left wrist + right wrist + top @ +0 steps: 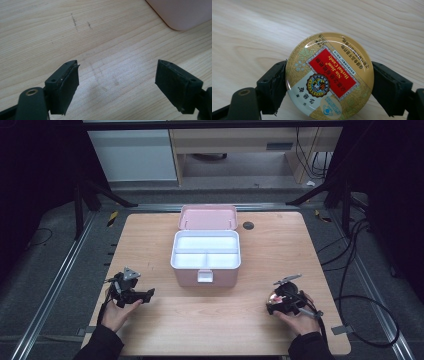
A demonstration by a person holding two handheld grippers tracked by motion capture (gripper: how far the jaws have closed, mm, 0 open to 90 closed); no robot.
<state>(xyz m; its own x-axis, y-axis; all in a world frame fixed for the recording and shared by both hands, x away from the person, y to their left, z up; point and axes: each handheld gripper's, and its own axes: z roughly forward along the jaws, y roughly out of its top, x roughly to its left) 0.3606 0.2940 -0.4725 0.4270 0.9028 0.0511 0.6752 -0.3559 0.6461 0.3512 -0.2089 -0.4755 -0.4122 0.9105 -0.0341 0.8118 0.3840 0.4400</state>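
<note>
Right gripper had its pads against both sides of a round candy tin — jaws wide, clamped across the tin's full width, lid facing the camera, bare wood beneath. In the high view the tin sat in that gripper at the table's near right. Left gripper stood wide open, holding nothing, over bare wood near the pink box. Judged step: carrying the tin toward the open box — next move needs a chosen tray compartment and a level release.

Round gold candy tin, red label, lid facing up, clamped edge to edge between right claw pads, above desk.
</note>
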